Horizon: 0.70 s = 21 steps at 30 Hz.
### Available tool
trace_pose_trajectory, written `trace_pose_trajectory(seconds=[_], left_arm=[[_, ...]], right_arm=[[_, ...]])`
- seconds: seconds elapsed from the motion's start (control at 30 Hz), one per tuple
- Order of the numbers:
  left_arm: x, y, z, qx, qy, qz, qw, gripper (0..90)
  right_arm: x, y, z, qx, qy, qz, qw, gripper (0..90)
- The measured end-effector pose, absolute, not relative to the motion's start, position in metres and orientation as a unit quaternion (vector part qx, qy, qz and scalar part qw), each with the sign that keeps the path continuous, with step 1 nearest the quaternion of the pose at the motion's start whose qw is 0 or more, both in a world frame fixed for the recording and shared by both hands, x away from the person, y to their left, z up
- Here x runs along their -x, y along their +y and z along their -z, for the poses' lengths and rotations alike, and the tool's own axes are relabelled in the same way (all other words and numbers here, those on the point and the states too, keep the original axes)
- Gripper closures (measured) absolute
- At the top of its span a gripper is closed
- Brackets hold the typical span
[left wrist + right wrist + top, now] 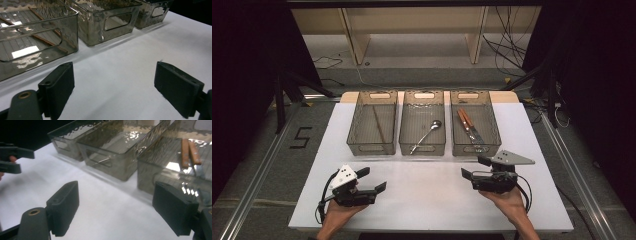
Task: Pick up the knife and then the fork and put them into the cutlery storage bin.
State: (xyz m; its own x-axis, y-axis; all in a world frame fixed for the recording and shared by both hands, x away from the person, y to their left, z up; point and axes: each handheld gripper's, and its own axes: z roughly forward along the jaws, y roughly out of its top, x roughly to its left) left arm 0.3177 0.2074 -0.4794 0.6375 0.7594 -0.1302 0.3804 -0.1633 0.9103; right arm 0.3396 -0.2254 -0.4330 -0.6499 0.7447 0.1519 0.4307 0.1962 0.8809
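Left gripper [373,180], black two-jaw tool with white top block: near left of white tabletop [427,192], jaws wide apart, holding nothing. Right gripper [474,167], black with grey three-cornered plate: near right, jaws wide apart, holding nothing. Three smoky clear plastic bins in a row beyond, well apart from both: left bin [357,131] with thin brown chopsticks [379,125]; middle bin [405,127] with silver metal spoon [427,134]; right bin [492,125] with wooden-handled knives [468,124].
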Motion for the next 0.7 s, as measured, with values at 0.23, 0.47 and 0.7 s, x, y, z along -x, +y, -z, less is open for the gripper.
trace_pose_trajectory(seconds=[0.23, 0.47, 0.7], left_arm=[[-0.317, 0.207, 0.479, -0.739, 0.384, -0.177, 0.525, 16.3], [-0.317, 0.205, 0.479, -0.743, 0.378, -0.175, 0.524, 16.3], [-0.316, 0.204, 0.479, -0.744, 0.376, -0.171, 0.525, 16.3]], right_arm=[[-0.319, -0.227, 0.451, -0.385, 0.75, -0.517, 0.149, 21.5], [-0.306, -0.228, 0.459, -0.377, 0.744, -0.529, 0.161, 21.4], [-0.303, -0.232, 0.462, -0.379, 0.742, -0.526, 0.172, 21.5]])
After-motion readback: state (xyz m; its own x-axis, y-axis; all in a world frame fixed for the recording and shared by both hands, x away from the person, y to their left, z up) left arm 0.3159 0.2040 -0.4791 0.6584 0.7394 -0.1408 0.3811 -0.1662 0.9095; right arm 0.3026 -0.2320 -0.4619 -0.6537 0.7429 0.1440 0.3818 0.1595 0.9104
